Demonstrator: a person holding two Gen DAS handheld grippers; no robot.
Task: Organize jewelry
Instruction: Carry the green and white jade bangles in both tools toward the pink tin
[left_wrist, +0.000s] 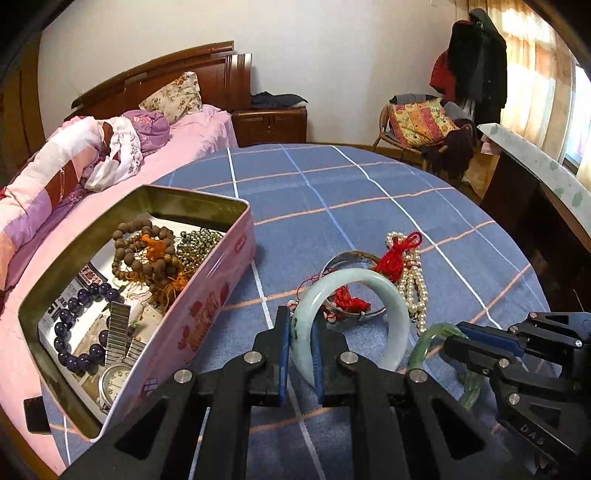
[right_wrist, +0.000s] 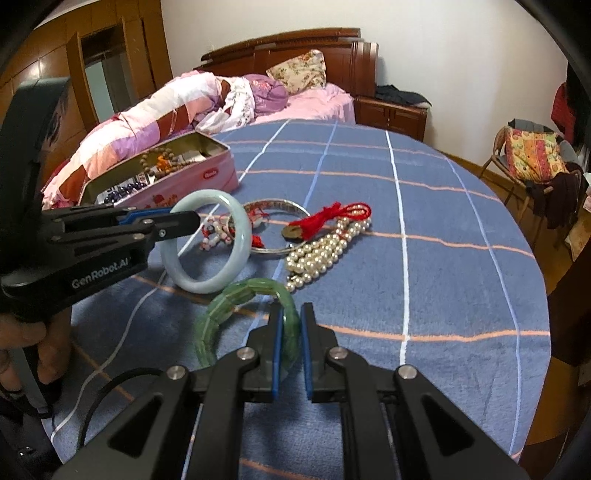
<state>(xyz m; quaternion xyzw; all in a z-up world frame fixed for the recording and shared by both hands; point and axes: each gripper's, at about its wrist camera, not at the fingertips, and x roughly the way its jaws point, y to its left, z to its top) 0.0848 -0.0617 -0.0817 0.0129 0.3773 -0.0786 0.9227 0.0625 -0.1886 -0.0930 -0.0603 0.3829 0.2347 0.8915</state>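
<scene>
Left tongs (left_wrist: 301, 325), left wrist view: pads pinch the pale jade bangle (left_wrist: 384, 295) on its near-left arc, ring held tilted, just clear of or brushing the blue plaid cloth (left_wrist: 332, 192). The open pink tin (left_wrist: 221, 280) lies to the left & slightly ahead, long axis running away toward upper right; the left tongs are the nearer pair. Inside: brown wooden beads (left_wrist: 142, 251), dark purple beads (left_wrist: 74, 314), a watch (left_wrist: 114, 380). Ahead of the bangle: thin silver bangle (left_wrist: 351, 258), pearl strand (left_wrist: 413, 284) w/ red cord.

Right tongs (right_wrist: 291, 328), right wrist view: blue pads close on the green bracelet (right_wrist: 236, 299), a translucent, glassy loop of faceted segments curving off to the left; whether lifted or still on the cloth, cannot tell. Tin (right_wrist: 184, 184) sits well apart at far left, beyond the left tongs (right_wrist: 184, 221) & pale bangle (right_wrist: 207, 240), smooth and thick. Judgement: left load drops in first; right must cross over.
</scene>
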